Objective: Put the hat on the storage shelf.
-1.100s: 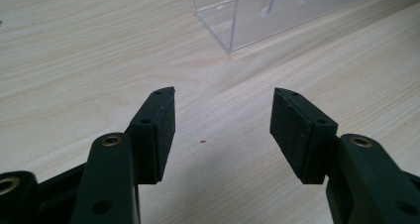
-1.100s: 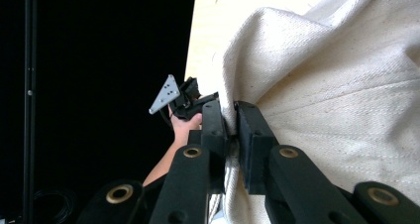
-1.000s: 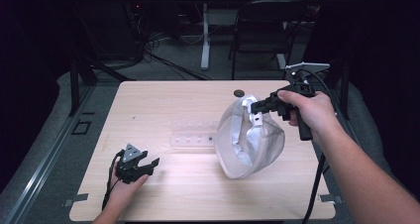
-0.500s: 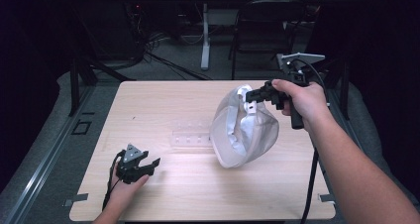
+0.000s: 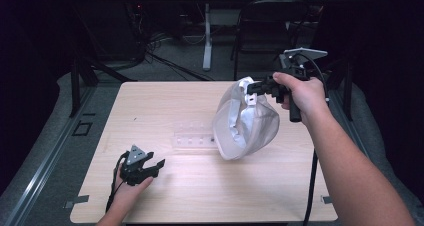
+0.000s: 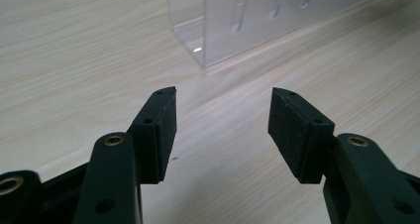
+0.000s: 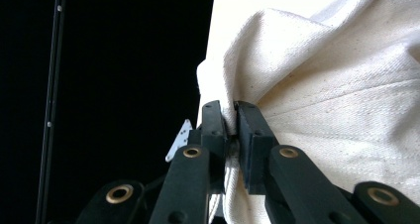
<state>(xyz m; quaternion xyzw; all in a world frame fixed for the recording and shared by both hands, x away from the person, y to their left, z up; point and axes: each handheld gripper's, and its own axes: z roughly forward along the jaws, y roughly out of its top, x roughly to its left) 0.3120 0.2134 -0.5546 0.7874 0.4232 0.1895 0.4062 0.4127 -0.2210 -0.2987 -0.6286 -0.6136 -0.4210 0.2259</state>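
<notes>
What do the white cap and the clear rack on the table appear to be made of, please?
The white cap looks like woven cotton twill, matte: diagonal weave and stitched seams show. The clear rack seems to be glossy acrylic or similar plastic: see-through, with bright edge reflections.

Cream-white cloth bag [image 5: 245,123]; pale wood-grain table [image 5: 210,186]; clear plastic rack [image 5: 192,140].

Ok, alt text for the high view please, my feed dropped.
The right claw is shut on the rim of a white cloth cap, holding it lifted above a light wooden table. The left claw rests open near the front left, short of a clear plastic rack at the centre.
</notes>
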